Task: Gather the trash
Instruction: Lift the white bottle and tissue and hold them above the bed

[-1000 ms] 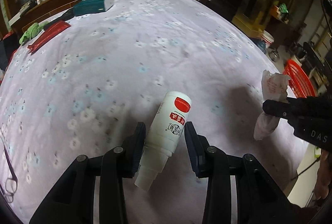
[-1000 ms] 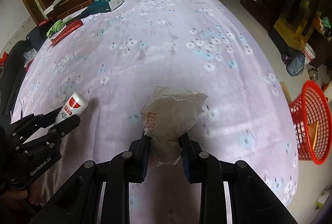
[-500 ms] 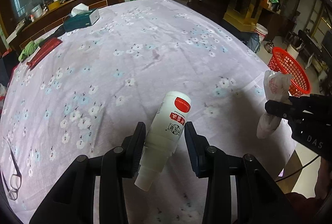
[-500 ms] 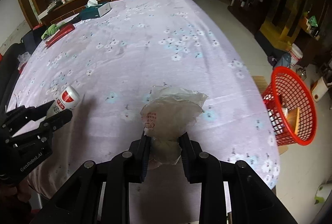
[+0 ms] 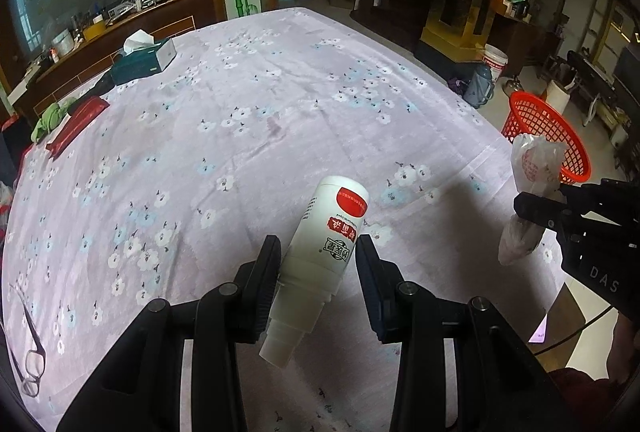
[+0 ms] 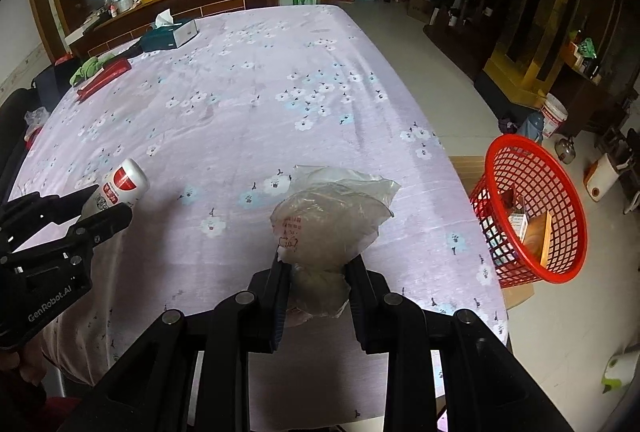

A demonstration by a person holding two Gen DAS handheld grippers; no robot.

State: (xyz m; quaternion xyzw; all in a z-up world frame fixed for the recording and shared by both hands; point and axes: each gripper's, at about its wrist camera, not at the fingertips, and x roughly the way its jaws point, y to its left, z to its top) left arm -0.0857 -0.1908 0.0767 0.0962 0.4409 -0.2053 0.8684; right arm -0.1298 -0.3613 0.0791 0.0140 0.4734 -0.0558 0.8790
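Observation:
My left gripper (image 5: 318, 264) is shut on a white plastic bottle (image 5: 324, 248) with a red label, held above the flowered tablecloth; the bottle (image 6: 120, 187) and that gripper (image 6: 102, 207) also show at the left of the right wrist view. My right gripper (image 6: 318, 272) is shut on a crumpled clear plastic bag (image 6: 328, 220), lifted over the table's near edge. The same bag (image 5: 528, 187) shows at the right of the left wrist view, pinched by the right gripper (image 5: 536, 211). A red mesh basket (image 6: 532, 207) holding some trash stands on the floor to the right of the table.
A teal tissue box (image 6: 172, 33), a red packet (image 6: 104, 79) and a green cloth (image 6: 90, 65) lie at the table's far left. Glasses (image 5: 30, 352) rest at the near left edge. A cardboard sheet (image 6: 464, 167) lies under the basket; a white bucket (image 6: 554, 117) stands beyond.
Both grippers have risen and pulled back from the table, still holding the bottle and the bag. The red basket now shows fuller and nearer on the right.

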